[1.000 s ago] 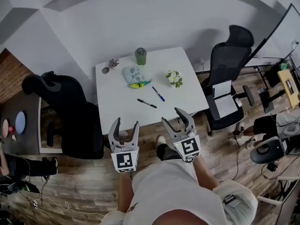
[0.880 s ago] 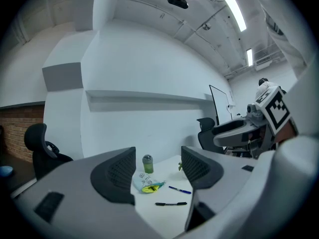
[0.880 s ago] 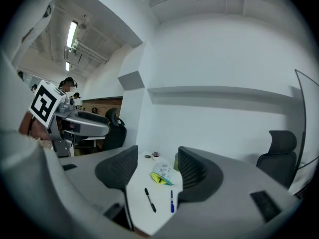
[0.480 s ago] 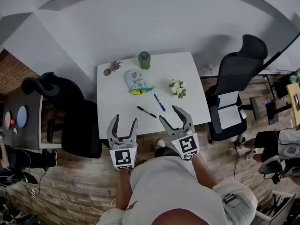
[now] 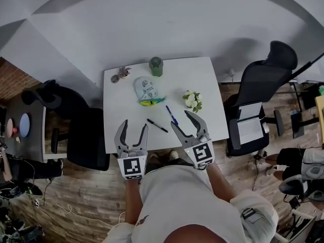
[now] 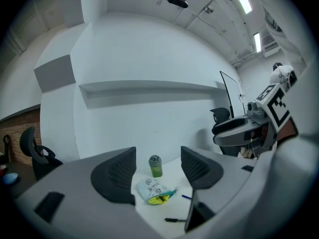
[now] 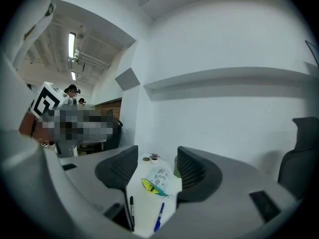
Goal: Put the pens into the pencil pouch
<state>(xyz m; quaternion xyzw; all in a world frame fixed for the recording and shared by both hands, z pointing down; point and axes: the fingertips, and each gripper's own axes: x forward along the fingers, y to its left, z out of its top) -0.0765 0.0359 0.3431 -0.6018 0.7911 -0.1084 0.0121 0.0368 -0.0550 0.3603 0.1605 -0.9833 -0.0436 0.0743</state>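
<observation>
Left chair: a black office chair [image 5: 76, 135] stands beside the left edge of the white rectangular surface [image 5: 207, 80].
My left claw: the grey left claw [image 5: 134, 125] hangs over the surface's near edge with its jaws spread wide and nothing held between them.
Back corner: a small potted plant [image 5: 120, 74] sits at the far left of the surface.
Pouch: the light blue printed fabric pencil pouch [image 5: 147, 90] lies in the middle of the surface, with its yellow-lined mouth facing me and the pens.
Black pen: the thin black pen [image 5: 157, 125] lies flat between my two claws, apart from the pouch.
Green jar: a dark green lidded jar [image 5: 156, 66] stands upright behind the pouch.
Blue pen: the slim blue pen [image 5: 171, 114] lies near the pouch mouth, close to my right claw's tip.
My right claw: the grey right claw [image 5: 180, 119] gapes wide and grips nothing.
Flowers: a small white flower bunch [image 5: 192, 100] rests just beyond the right claw.
</observation>
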